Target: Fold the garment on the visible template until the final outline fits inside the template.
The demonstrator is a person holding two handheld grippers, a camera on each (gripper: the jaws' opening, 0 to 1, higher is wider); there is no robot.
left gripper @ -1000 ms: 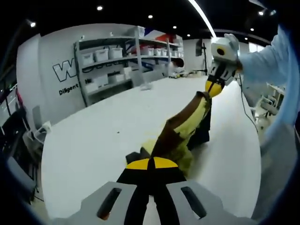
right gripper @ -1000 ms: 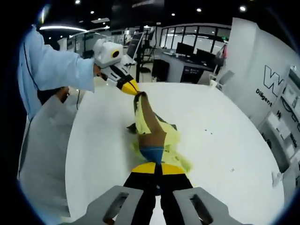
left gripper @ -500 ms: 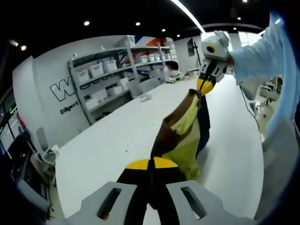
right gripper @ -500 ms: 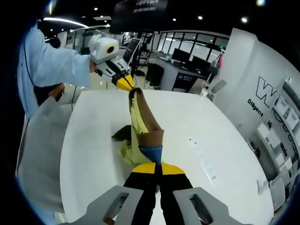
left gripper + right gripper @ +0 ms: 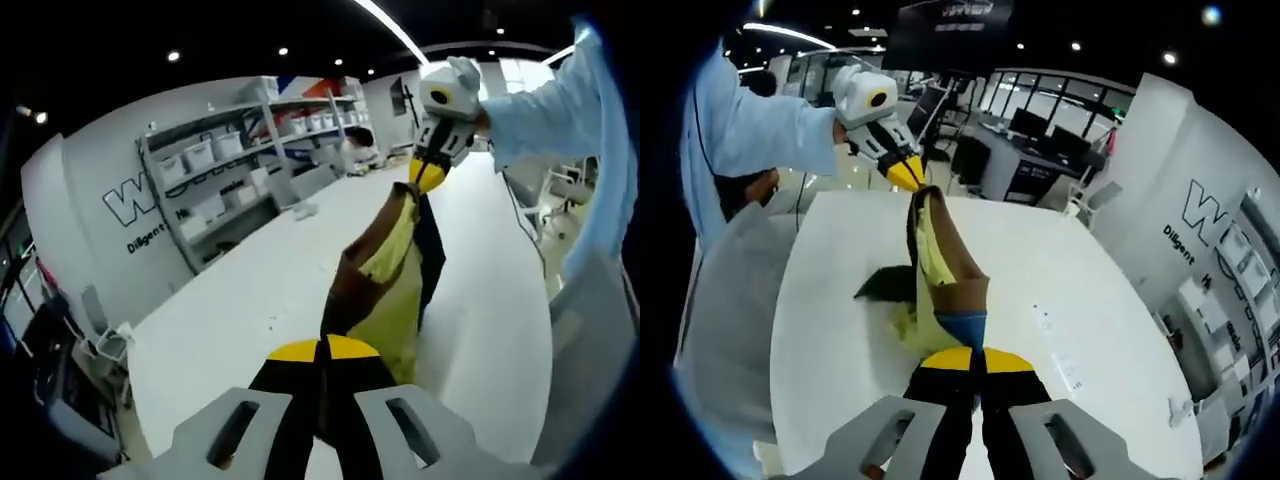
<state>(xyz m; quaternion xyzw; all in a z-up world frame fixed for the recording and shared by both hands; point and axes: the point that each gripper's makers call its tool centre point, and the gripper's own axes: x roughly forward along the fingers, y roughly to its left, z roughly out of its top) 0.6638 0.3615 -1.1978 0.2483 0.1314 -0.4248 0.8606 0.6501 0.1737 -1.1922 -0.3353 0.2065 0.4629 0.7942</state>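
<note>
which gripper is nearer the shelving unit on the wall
Right. In the left gripper view the right gripper holds the garment at the far end, toward the shelving unit; the left gripper is farther back.

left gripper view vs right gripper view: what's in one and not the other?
Left gripper view: grey metal shelving with white storage bins along the lettered wall, and the garment's yellow panel beside its brown strip.

Right gripper view: a row of dark desk monitors under the windows, a dark part of the garment lying on the white table, and a blue patch by the jaws.

Both: the yellow, brown and dark fabric garment stretched between the two tongs, left tongs and right tongs each shut on an end, and the person's light blue sleeve.
</note>
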